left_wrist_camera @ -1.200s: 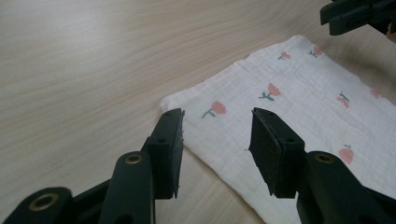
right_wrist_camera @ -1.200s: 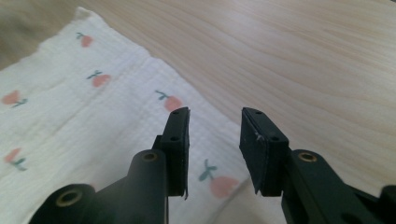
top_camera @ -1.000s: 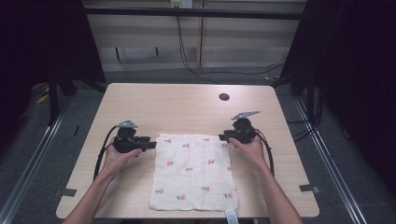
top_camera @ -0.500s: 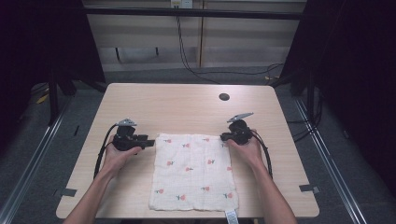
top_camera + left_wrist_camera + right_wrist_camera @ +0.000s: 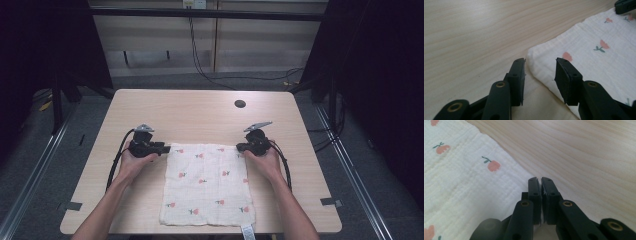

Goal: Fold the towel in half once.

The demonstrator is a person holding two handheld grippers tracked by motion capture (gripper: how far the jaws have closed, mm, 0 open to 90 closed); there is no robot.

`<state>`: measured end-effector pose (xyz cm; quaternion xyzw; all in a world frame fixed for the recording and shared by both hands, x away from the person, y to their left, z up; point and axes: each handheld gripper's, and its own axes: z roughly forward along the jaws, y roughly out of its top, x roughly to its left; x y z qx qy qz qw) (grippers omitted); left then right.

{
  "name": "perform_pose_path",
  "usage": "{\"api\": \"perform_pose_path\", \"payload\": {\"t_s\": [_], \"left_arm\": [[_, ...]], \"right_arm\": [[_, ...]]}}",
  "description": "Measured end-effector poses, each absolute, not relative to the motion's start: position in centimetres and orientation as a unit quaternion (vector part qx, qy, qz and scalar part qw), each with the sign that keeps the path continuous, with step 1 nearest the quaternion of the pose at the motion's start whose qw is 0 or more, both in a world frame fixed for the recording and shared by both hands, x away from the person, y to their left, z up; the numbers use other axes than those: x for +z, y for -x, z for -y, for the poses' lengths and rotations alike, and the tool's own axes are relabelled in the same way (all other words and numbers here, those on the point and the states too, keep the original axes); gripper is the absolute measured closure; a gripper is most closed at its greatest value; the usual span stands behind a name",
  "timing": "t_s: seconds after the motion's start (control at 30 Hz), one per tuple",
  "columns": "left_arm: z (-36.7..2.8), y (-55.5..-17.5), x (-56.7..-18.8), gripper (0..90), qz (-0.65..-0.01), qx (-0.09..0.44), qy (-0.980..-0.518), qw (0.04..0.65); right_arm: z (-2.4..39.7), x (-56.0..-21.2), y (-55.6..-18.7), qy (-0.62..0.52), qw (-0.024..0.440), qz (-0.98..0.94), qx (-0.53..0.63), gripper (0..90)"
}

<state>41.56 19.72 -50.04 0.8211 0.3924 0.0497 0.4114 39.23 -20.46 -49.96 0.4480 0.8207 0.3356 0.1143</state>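
Left gripper (image 5: 540,68): jaws spread partway, just been closing, straddling the near-left corner of the muslin cloth (image 5: 599,65); corner tip of the cloth between the pads, pads not pressing on it. Left finger (image 5: 517,75) over bare wood just outside the cloth's edge, right finger over the fabric. Beyond the tips, pale wood grain of the table (image 5: 474,32) to the left; white crinkled fabric with small pink flowers running off to the right. At the far top right of that view, the dark tip of the other gripper at the opposite corner.

Right gripper (image 5: 539,185): jaws pressed together, only a thin seam between the pads, sitting right at the cloth's corner edge; whether a fold of fabric is caught in the seam, cannot tell. To the left of the tips, white cloth with pink flowers; to the right and ahead, bare tabletop.

From the high view: left gripper (image 5: 161,148) held in the left hand (image 5: 131,162), pointing inward at the cloth's far-left corner; right gripper (image 5: 240,147) held in the right hand (image 5: 264,160), pointing inward at the far-right corner. Cloth (image 5: 207,185) spread flat between the two tools, reaching back toward the person to the table's near edge, a small tag at its near-right corner. Black cables looping from each gripper along the forearms. Farther off, a dark round hole (image 5: 240,103) in the tabletop, well beyond the right gripper.
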Motion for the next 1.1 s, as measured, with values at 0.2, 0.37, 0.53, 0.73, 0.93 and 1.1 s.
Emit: {"api": "perform_pose_path", "payload": {"t_s": [0.2, 0.37, 0.53, 0.73, 0.93, 1.1], "left_arm": [[-19.1, -42.0, -50.6, 61.9, -0.397, 0.053, -0.82, 0.409], [-18.2, -42.0, -50.6, 75.9, -0.381, 0.056, -0.831, 0.402], [-19.2, -42.3, -50.8, 88.1, -0.403, 0.031, -0.813, 0.419], [-20.0, -42.1, -50.2, 88.4, -0.403, 0.026, -0.805, 0.436], [-20.0, -41.1, -48.2, 88.4, -0.377, 0.03, -0.803, 0.46], [-20.5, -41.0, -46.5, 88.4, -0.366, 0.036, -0.802, 0.471]], "right_arm": [[20.8, -50.1, -39.3, -0.455, 0.105, -0.814, 0.346, 86.8], [20.8, -50.2, -39.3, -0.456, 0.104, -0.811, 0.35, 86.8], [21.2, -50.2, -39.1, -0.46, 0.093, -0.805, 0.363, 87.3], [21.7, -49.4, -39.0, -0.46, 0.086, -0.794, 0.389, 87.4], [22.0, -48.1, -38.7, -0.458, 0.091, -0.787, 0.403, 87.4], [22.1, -46.9, -38.3, -0.448, 0.1, -0.788, 0.41, 87.4]]}}
